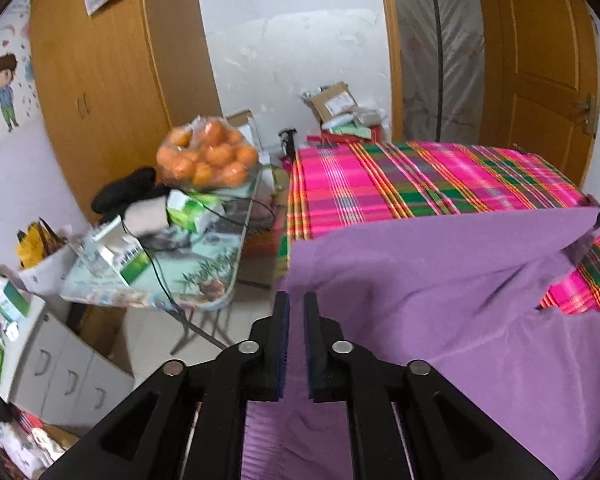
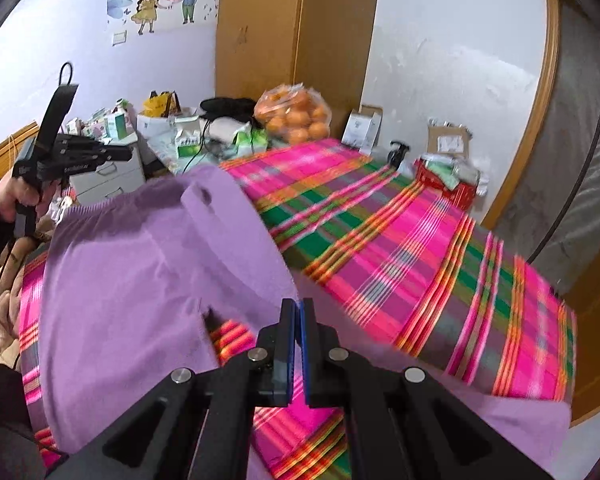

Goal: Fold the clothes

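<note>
I am mid-fold on the purple garment (image 2: 140,280), which lies over the plaid bedspread (image 2: 380,248). My right gripper (image 2: 299,312) has its fingers clamped on the garment's far edge, held raised above the bedspread. My left gripper (image 1: 296,308) shows a narrow gap, cloth between the fingers, apparently loose. Next I judge: lay the raised edge flat on the garment.
</note>
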Demonstrator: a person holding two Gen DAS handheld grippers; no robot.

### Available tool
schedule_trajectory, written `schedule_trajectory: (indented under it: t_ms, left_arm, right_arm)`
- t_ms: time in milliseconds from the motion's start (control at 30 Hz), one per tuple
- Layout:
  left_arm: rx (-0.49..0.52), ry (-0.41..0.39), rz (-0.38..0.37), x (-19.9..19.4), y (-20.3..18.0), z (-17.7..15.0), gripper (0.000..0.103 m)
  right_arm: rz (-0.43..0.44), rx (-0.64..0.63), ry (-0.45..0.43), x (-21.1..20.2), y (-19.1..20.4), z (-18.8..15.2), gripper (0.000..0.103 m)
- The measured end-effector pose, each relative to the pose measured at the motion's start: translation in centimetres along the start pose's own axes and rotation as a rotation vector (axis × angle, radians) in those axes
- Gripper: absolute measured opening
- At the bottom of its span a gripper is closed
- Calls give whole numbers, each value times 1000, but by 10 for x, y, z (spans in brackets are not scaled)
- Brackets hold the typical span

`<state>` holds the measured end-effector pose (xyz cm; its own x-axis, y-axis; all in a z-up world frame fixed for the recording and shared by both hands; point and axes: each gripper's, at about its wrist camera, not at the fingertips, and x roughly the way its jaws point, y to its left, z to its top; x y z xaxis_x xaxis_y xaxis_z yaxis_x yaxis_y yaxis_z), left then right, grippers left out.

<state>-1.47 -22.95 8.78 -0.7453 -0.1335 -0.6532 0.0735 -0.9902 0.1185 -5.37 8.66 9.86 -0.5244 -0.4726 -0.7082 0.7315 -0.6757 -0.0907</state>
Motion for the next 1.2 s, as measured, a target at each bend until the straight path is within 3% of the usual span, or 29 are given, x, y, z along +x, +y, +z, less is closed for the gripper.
schedule_trajectory:
  t_ms: [233,367,500,767,1000,1200]
  left_arm:
    - [-76,45,-87,26,-1,14,48]
    - [-105,66,-124,41,-3,29,54]
    - [-69,103,-135,66,-14,48,56]
    - [190,152,-158,108,-55,60,61]
    - [219,150,-224,127,-52,66,62]
    - [237,215,-253,155,-46,67,62]
  right_arm:
    - [47,34,138,39,-1,-32,5]
    - [72,60,137,44,-9,-37,14]
    - [86,61,139,48,-13,-40,22]
    - [117,55,163,57,-15,-47,23]
    - [130,65,166,64,-16,-50,23]
    - [138,65,164,64,-18,-49,23]
